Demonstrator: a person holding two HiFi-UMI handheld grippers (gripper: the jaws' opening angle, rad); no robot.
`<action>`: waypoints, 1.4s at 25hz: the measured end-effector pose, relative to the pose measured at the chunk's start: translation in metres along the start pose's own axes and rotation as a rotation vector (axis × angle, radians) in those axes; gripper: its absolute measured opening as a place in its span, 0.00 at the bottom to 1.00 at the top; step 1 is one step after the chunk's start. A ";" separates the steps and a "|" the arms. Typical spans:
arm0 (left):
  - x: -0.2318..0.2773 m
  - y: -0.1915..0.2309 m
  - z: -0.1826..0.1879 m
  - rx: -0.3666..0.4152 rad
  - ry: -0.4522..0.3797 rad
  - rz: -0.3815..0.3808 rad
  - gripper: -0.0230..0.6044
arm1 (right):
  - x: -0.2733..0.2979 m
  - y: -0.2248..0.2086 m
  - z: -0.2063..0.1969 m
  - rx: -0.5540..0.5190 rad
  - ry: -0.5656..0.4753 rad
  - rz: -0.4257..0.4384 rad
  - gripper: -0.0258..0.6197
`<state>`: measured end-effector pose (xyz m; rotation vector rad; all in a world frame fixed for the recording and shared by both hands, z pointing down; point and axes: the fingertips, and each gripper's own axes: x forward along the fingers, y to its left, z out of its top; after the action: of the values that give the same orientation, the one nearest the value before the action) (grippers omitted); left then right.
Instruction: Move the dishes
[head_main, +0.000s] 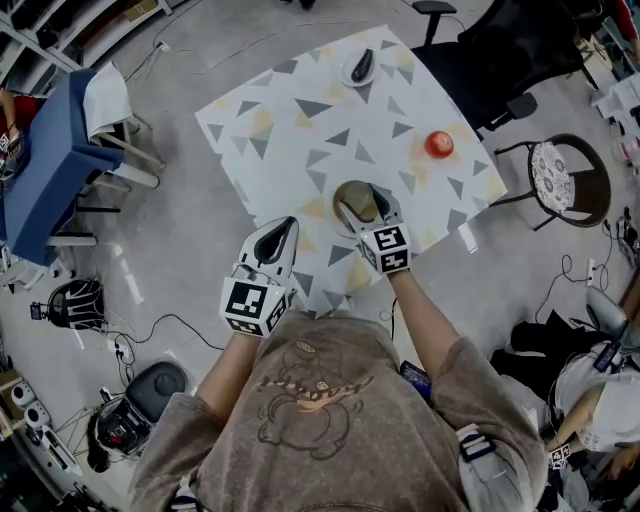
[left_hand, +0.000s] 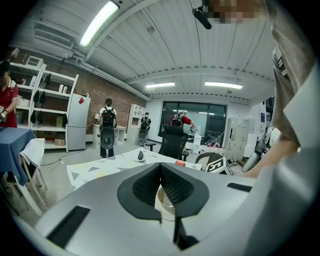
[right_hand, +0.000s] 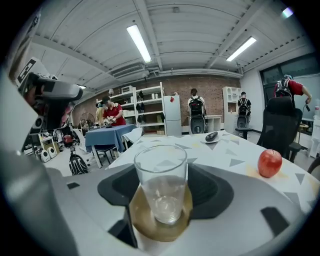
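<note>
Right gripper stands released around 1 light, slick, breakable glass on a coaster, likely best pinched mid-wall; left gripper, near the glass, is clenched empty.

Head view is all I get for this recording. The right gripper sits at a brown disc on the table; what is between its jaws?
Observer: A clear, empty glass, upright on that disc, which is a brown coaster. The right gripper view shows it between the jaws of the right gripper.
Operator: Gripped already?
Observer: It seems not. The jaws stand wide, and the pads show a gap to the glass wall on each side.
Operator: And the other one?
Observer: The left gripper view shows the left gripper with its jaw tips together and nothing held.
</note>
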<state>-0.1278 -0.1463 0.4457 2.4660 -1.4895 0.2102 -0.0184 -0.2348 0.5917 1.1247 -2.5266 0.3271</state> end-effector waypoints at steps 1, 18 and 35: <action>0.000 0.001 0.000 0.000 0.001 0.000 0.06 | 0.000 0.001 0.000 -0.003 -0.002 0.001 0.48; 0.003 0.002 -0.004 -0.021 0.009 -0.020 0.06 | -0.010 0.000 0.027 -0.001 -0.069 -0.012 0.48; 0.026 -0.028 0.002 -0.027 -0.004 -0.104 0.06 | -0.078 -0.063 0.093 0.000 -0.178 -0.156 0.48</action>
<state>-0.0911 -0.1569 0.4466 2.5159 -1.3519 0.1643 0.0559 -0.2566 0.4792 1.3979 -2.5668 0.1929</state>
